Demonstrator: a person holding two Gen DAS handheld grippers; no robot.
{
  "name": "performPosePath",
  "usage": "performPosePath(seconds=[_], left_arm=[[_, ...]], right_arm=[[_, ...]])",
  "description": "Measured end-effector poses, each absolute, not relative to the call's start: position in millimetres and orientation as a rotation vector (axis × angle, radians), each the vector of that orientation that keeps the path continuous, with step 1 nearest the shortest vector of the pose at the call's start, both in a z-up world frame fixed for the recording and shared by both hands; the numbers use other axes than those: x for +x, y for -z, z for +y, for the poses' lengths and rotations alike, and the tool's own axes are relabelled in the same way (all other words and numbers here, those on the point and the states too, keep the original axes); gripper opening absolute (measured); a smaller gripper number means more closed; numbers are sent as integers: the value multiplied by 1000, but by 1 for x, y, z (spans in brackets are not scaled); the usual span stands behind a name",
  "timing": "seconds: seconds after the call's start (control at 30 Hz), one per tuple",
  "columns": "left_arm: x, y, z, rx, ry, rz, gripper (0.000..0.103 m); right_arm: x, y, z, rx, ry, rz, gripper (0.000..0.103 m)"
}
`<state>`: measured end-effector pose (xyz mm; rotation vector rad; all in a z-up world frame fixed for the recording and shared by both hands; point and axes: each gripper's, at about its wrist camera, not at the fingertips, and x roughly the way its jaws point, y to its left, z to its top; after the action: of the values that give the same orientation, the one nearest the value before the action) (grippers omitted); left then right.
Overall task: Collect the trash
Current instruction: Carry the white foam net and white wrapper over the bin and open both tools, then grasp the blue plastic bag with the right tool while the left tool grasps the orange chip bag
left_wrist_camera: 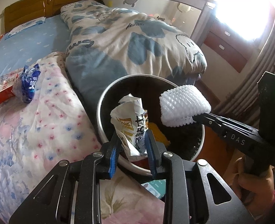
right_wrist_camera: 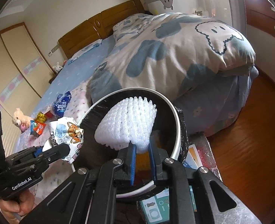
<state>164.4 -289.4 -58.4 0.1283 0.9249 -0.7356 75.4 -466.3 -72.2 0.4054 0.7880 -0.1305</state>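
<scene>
A round trash bin [left_wrist_camera: 107, 97] with a white rim and black liner stands beside the bed; it also shows in the right wrist view [right_wrist_camera: 176, 119]. My left gripper [left_wrist_camera: 131, 140] is shut on a crumpled white printed wrapper [left_wrist_camera: 130, 119] and holds it over the bin's near rim; the wrapper also shows in the right wrist view [right_wrist_camera: 68, 132]. My right gripper [right_wrist_camera: 142, 145] is shut on a white foam net sleeve [right_wrist_camera: 130, 123], held over the bin's opening; the sleeve also shows in the left wrist view [left_wrist_camera: 184, 104]. A blue crumpled bag [left_wrist_camera: 30, 83], a red box [left_wrist_camera: 4, 93] and small wrappers [right_wrist_camera: 38, 125] lie on the bed.
A blue-and-cream folded duvet [left_wrist_camera: 130, 44] lies behind the bin. A floral blanket [left_wrist_camera: 44, 130] covers the near bed. A teal booklet [right_wrist_camera: 160, 207] lies below the bin. A plush toy [right_wrist_camera: 20, 119] sits at the bed's left. Wooden floor [right_wrist_camera: 249, 140] is on the right.
</scene>
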Motion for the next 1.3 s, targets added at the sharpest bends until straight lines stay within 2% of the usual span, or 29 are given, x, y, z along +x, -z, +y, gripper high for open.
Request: performPosePath(seconds=[0.03,0.1,0.13,0.17,0.23,0.5,0.63,0.77,1.03,1.3], left_arm=[[165,58,-290,130,735,926,28],[165,58,-291,134,732,925,38],[165,57,-291,134,731,922,40],[165,57,-291,135,729,921,44],[164,57,-289,137,722,919,51],[161,58,-260,99,672,912,53],[160,60,-233,54,624,913,53],[160,63,-202,2,570,919,54],[162,67,-146,-72,465,921,54],[171,68,-100,-113,372,907,58]], right_arm=[[76,72,-466,400,131,790,16],[79,72,-466,388,130,800,18],[81,72,-466,385,131,804,23],[82,73,-466,381,131,812,36],[83,73,-467,381,129,813,50],[78,66,-461,390,127,782,52],[75,60,-450,402,107,755,69],[76,52,-433,424,73,717,79],[90,47,-393,433,-5,701,86],[114,53,-346,412,-90,739,87]])
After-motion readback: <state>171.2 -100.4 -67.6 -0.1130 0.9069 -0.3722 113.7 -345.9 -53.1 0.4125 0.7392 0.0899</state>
